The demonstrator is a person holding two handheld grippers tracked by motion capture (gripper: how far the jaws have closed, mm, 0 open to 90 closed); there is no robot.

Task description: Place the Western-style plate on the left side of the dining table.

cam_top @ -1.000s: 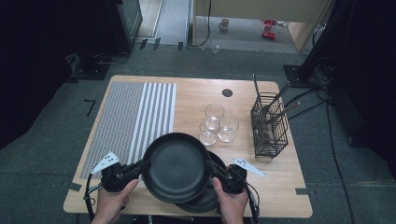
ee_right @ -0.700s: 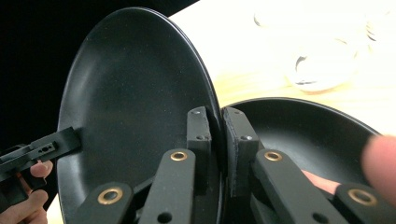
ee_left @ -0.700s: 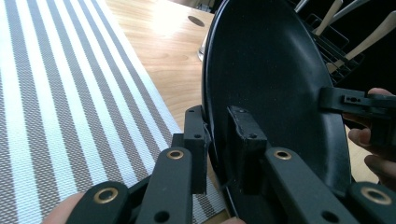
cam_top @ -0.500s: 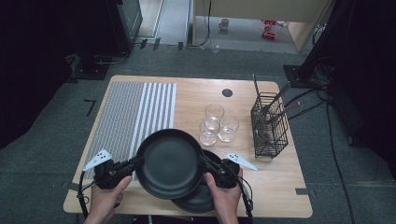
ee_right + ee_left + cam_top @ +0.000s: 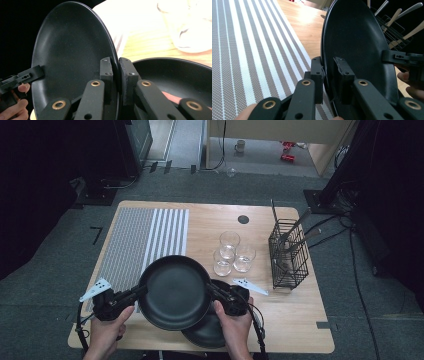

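A black plate [image 5: 175, 292] is held above the table's [image 5: 290, 320] near edge, pinched at its nine o'clock rim by the left gripper [image 5: 136, 294] and at three o'clock by the right gripper [image 5: 214, 291]. It looks matte, round and shallow. A second black plate [image 5: 207, 332] is partly covered beneath it.

Wooden table [image 5: 280, 315] with striped mat [image 5: 145, 237], three glasses [image 5: 231, 252], wire cutlery basket [image 5: 289, 254], black plate [image 5: 207, 332].
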